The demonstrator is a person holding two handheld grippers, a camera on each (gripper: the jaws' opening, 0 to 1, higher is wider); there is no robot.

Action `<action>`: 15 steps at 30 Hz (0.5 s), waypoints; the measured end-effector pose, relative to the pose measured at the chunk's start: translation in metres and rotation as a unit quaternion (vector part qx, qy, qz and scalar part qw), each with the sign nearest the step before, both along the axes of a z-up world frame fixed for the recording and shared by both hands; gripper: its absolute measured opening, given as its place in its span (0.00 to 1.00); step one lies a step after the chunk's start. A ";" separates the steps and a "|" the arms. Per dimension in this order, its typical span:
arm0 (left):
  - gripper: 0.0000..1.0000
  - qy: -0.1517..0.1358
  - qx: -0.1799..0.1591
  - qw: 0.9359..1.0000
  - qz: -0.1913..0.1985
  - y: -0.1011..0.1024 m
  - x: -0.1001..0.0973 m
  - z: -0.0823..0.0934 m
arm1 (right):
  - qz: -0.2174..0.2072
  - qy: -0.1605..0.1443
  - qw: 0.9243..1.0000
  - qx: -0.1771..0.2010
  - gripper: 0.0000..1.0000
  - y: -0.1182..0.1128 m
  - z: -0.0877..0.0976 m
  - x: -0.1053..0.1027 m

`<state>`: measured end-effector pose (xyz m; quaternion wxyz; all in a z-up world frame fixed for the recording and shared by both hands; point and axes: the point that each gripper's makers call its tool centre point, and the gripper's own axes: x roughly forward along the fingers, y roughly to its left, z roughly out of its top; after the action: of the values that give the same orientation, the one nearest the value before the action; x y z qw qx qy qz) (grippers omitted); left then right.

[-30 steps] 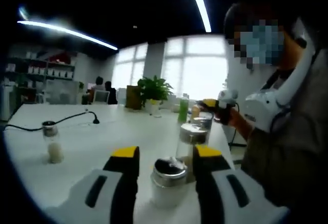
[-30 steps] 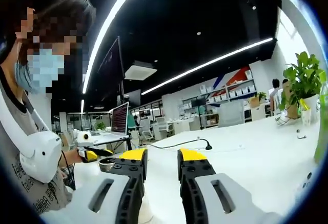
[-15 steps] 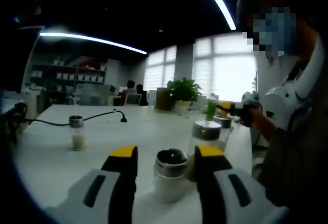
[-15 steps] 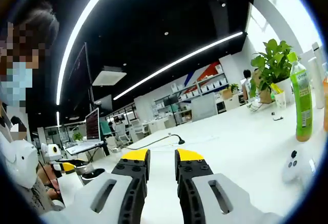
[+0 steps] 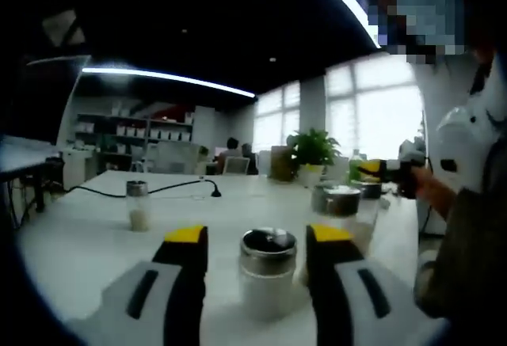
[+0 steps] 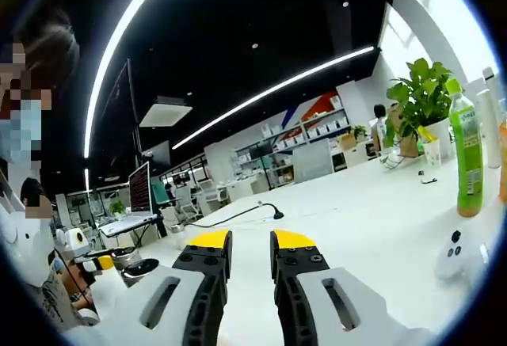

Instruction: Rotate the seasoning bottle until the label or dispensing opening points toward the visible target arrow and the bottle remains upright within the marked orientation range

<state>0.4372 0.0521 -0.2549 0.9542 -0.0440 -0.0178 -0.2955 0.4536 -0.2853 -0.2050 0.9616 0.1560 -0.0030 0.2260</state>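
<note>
I found the seasoning bottle point(image 5: 268, 283) upright between my left tool point(image 5: 257, 239)'s spread jaws, at twelve o'clock, contact unclear. My right tool point(image 6: 243, 242) was nearly closed, empty.

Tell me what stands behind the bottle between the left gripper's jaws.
Behind the seasoning bottle, to the right, stands a second metal-capped jar; its lower body is hidden by the gripper's jaw.
</note>
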 end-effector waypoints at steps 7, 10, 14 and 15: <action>0.46 -0.001 0.001 1.000 0.001 0.000 0.001 -0.001 | 0.013 -0.002 1.000 -0.020 0.17 0.010 0.005 0.000; 0.46 0.010 -0.003 1.000 -0.005 0.000 0.001 -0.005 | 0.014 -0.003 1.000 -0.018 0.17 0.010 0.006 0.000; 0.41 0.005 0.004 1.000 -0.009 -0.005 -0.001 -0.005 | 0.024 0.002 1.000 -0.018 0.13 0.014 0.003 -0.001; 0.40 0.003 0.007 1.000 -0.010 -0.006 -0.002 -0.004 | 0.026 0.002 0.999 -0.019 0.13 0.015 0.002 -0.001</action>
<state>0.4353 0.0465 -0.2592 0.9514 -0.0380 -0.0123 -0.3055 0.4528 -0.2706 -0.2026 0.9581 0.1387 0.0076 0.2505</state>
